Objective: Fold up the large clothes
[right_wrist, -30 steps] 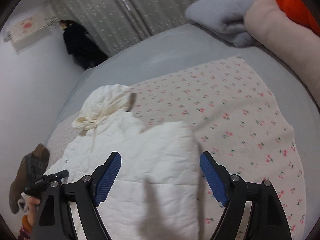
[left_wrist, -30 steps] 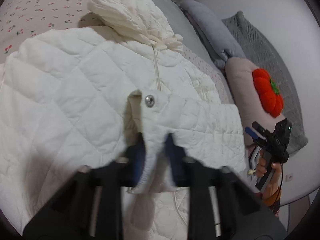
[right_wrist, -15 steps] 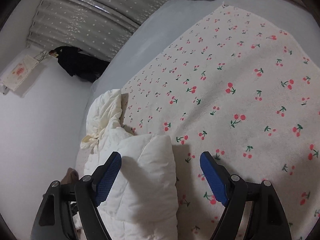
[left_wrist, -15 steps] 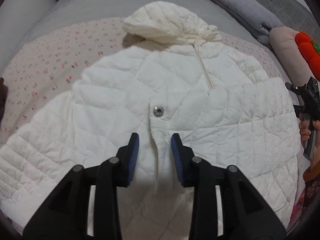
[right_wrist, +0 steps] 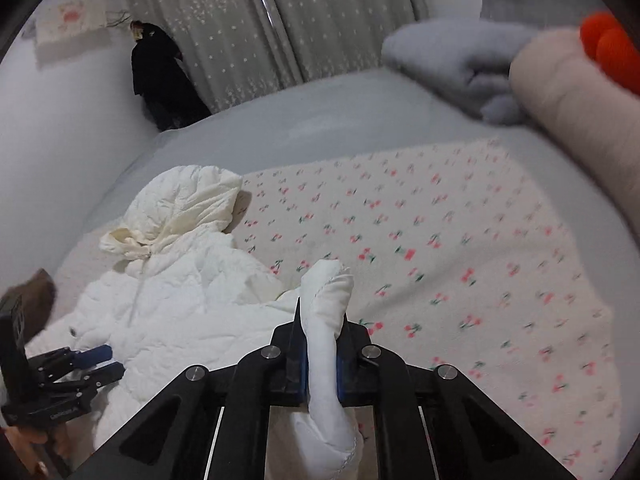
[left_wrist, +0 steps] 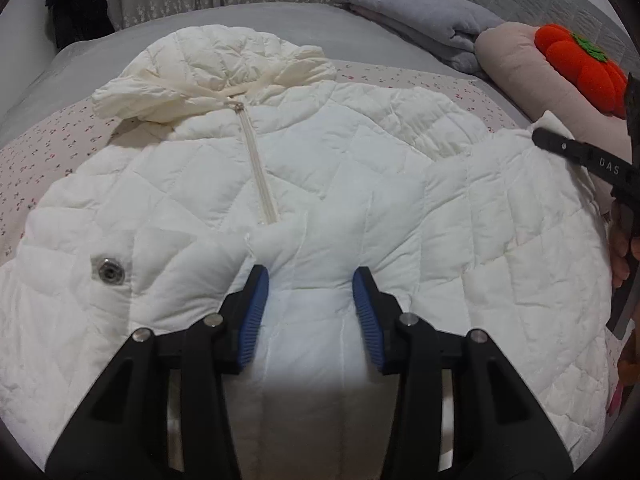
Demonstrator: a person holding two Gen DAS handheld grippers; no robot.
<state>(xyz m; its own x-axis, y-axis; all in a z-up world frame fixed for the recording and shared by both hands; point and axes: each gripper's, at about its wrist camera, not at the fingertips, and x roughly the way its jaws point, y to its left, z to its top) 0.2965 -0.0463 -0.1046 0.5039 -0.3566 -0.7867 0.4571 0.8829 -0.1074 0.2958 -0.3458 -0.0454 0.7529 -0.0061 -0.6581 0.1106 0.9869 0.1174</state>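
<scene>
Cherry-print blanket (right_wrist: 420, 240) lies bare at 2 o'clock; right hand-held gripper (right_wrist: 320, 344) clenches the jacket (left_wrist: 360, 184) cuff, hem hidden; left hand-held gripper (left_wrist: 308, 292) gapes, released.

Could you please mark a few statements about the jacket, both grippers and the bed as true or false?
1. The right gripper is shut on a fold of the white jacket. True.
2. The left gripper is clamped on the snap button. False: its jaws stand open, with the button off to their left.
3. The jacket's hood lies on a striped blue sheet. False: it lies on a cherry-print blanket.
4. An orange plush rests on the pink pillow. True.
</scene>
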